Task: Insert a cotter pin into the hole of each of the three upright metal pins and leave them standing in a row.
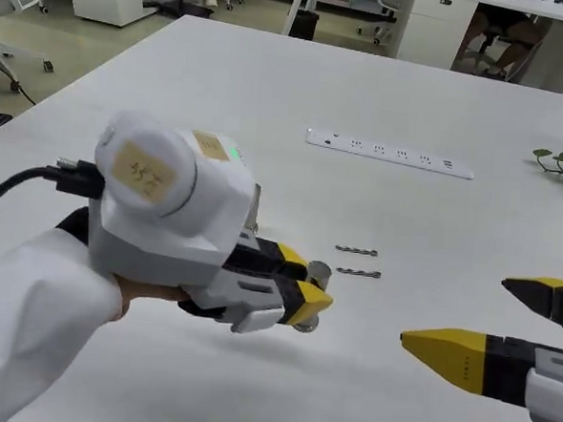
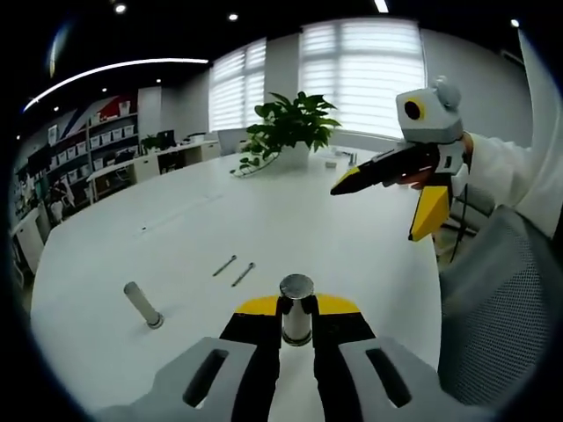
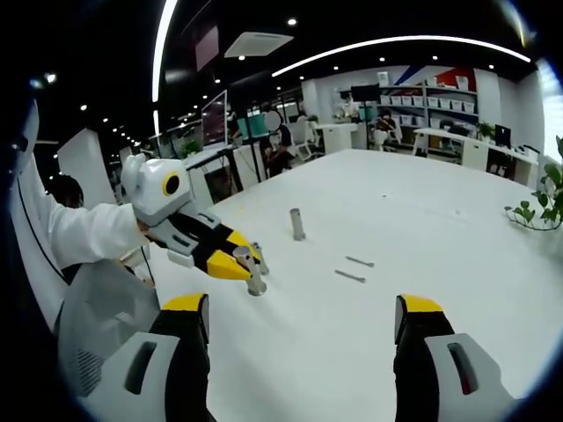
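Head view: the left gripper (image 1: 299, 308) clamps a metal pin (image 1: 317, 271) upright at the white counter (image 1: 269, 95). Two cotter pins (image 1: 356, 251) lie just beyond it, and the right gripper (image 1: 457, 313) hovers near, jaws wide and empty.

Left gripper view: a second metal pin (image 2: 141, 304) stands well apart.

Right gripper view: the cotter pins lie ahead of its spread jaws.

The step appears to be steadying the pin. Next, the right gripper likely must pinch a thin cotter pin off the counter and line it up with the hole.

Metal pin (image 2: 296, 309) gripped upright in jaws, another pin (image 2: 142, 304) standing apart, two cotter pins (image 1: 356, 250) (image 1: 358, 272) lying parallel
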Tool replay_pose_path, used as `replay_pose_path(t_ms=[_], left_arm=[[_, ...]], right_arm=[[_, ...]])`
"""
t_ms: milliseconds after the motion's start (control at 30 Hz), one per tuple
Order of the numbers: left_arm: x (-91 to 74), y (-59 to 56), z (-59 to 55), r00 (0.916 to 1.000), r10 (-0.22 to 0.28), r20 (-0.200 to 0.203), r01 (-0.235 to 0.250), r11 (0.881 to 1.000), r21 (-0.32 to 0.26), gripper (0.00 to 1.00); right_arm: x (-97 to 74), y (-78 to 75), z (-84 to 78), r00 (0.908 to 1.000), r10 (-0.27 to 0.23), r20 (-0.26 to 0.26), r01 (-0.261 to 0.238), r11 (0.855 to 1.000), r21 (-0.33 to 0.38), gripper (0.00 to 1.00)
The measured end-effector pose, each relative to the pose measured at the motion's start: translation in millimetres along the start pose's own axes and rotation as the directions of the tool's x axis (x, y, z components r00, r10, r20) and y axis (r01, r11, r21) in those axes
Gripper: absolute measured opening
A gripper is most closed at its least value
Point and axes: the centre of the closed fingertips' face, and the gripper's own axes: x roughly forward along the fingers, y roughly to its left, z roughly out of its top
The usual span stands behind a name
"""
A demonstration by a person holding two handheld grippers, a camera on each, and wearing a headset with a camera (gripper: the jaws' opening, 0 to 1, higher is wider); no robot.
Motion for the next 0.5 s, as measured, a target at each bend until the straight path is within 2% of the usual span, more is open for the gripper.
replay_pose_path(t_ms=[167, 300, 500], left_arm=[[7.6, -4.7, -10.1, 0.9997, -0.014, -0.022, 0.014, 1.000, 0.009, 0.09], [13.1, -7.5, -18.8, 0.9992, -0.020, -0.034, 0.019, 0.999, -0.031, 0.09], [18.7, -12.9, -27.3, 0.9985, -0.029, -0.046, 0.028, 0.999, -0.021, 0.09]], right_arm=[[0.7, 0.2, -0.1, 1.0000, 0.003, 0.001, -0.003, 1.000, 0.008, 0.85], [0.4, 1.9, -0.8, 0.9999, 0.012, -0.002, -0.012, 1.000, 0.002, 0.85], [-0.3, 3.6, -5.3, 0.9997, 0.015, -0.017, -0.015, 1.000, -0.002, 0.85]])
